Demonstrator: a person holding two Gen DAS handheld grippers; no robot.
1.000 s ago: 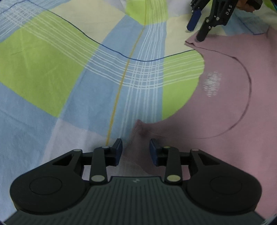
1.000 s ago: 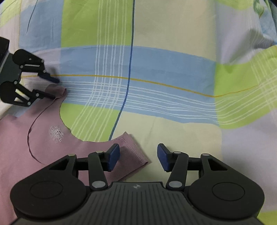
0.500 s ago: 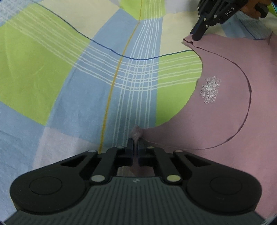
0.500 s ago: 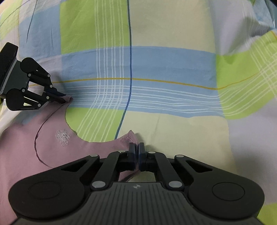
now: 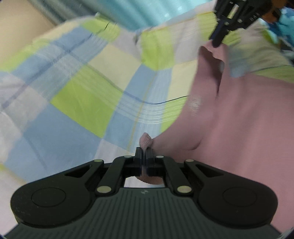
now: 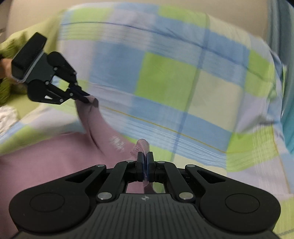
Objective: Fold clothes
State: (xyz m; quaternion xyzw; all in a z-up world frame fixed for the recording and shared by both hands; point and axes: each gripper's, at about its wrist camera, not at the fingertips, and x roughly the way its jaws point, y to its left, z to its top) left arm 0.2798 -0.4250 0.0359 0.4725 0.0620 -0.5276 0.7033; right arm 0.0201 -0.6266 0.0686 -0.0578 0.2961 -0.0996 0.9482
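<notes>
A pink garment [image 5: 238, 119] hangs lifted above the checked bedsheet [image 5: 82, 95], stretched between my two grippers. My left gripper [image 5: 144, 154] is shut on one corner at the neckline, and a fold of pink cloth pokes out past its fingertips. In the right wrist view the same gripper [image 6: 86, 98] pinches the far corner. My right gripper [image 6: 145, 156] is shut on the other corner of the pink garment [image 6: 55, 156]. It also shows at the top right of the left wrist view as the right gripper [image 5: 216, 43]. A small white print marks the cloth.
The blue, green and cream bedsheet [image 6: 165, 77] spreads beneath everything. A beige wall [image 5: 18, 18] and a teal curtain [image 5: 147, 9] stand behind the bed. White crumpled cloth [image 6: 7, 117] lies at the left edge. A hand [image 6: 3, 68] holds the left gripper.
Both grippers were open a second ago, then shut on the garment's corners. Now both have risen, lifting the pink cloth off the sheet, and the views tilt up toward the wall.
</notes>
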